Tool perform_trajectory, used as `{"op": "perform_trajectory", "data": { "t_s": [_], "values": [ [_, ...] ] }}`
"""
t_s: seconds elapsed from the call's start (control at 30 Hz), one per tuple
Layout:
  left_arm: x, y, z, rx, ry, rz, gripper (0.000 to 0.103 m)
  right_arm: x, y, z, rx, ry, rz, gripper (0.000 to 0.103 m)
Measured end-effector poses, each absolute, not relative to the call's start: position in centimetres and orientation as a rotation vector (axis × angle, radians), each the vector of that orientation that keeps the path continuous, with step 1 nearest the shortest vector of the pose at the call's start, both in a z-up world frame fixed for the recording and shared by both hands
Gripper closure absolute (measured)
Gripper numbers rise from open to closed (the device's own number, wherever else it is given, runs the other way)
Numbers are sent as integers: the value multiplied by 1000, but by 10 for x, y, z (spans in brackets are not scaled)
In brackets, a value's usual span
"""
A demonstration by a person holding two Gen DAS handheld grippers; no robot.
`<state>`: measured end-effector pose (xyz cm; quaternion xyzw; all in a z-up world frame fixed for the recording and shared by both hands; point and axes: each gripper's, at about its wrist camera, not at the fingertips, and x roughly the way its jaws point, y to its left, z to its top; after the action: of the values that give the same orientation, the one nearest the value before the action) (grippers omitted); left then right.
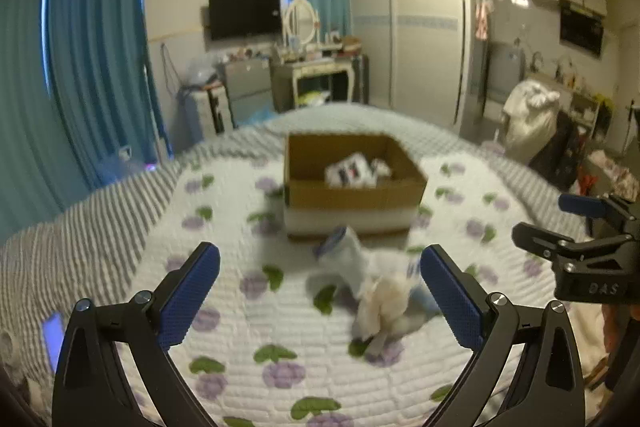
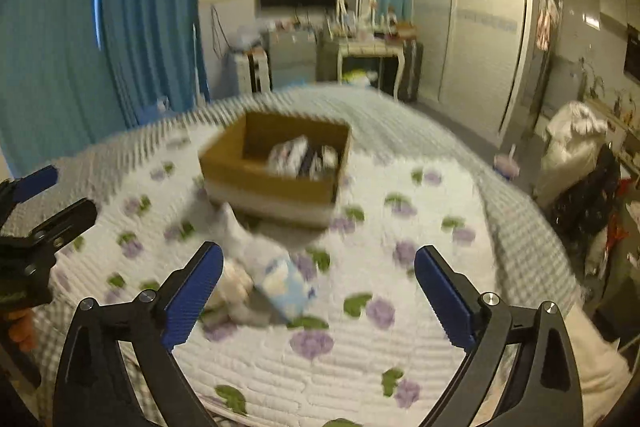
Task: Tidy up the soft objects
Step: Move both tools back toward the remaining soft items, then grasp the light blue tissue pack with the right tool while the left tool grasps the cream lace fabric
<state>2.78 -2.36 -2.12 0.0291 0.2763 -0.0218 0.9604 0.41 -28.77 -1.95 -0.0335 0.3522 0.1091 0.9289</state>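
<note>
1. My left gripper (image 1: 320, 291) hangs over the bed with its blue-padded fingers (image 1: 192, 291) spread wide and nothing between them.
2. My right gripper (image 2: 318, 293) is likewise spread wide and empty above the quilt (image 2: 360, 359), which is white with purple flowers and green leaves.
3. The loose pile of soft things (image 1: 372, 287) lies on the quilt just ahead of my left gripper, towards its right finger and partly hidden behind that pad. From my right gripper the same pile (image 2: 260, 275) sits ahead and to the left, right beside the left finger.
4. The pile is blurred. I can make out a pale grey-white sock-like piece (image 1: 346, 251) with a blue cuff at its far end, a cream fluffy lump (image 1: 384, 301) nearer me, and a pale blue and white piece (image 2: 286, 285) that shows best from the right wrist.
5. A cardboard box (image 1: 356, 193) stands open on the quilt straight beyond the pile, its near wall close to the sock's far end. From my right gripper the box (image 2: 272, 183) is ahead and slightly left.
6. Inside the box lie white bundles with dark markings (image 1: 354, 169); I cannot tell what they are.
7. The right gripper shows at the right edge of my left wrist view, and the left at the left edge of my right wrist view.
</note>
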Motion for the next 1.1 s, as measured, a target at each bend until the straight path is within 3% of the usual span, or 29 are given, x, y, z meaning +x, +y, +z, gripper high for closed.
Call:
{"op": "perform_trajectory", "data": {
  "t_s": [0.33,0.8,0.9,1.0,1.1],
  "values": [
    [56,-50,-116,102,710,-47,0,53,-279,-117,57,858,290,6],
    [85,-58,-151,109,800,-108,2,97,-270,-168,185,946,370,6],
    [86,-58,-152,119,799,-115,2,99,-264,-173,183,961,390,13],
    [87,-59,-152,124,799,-122,2,97,-261,-173,192,965,421,34],
    [87,-60,-151,119,797,-134,3,91,-263,-169,191,952,412,43]
  ]
}}
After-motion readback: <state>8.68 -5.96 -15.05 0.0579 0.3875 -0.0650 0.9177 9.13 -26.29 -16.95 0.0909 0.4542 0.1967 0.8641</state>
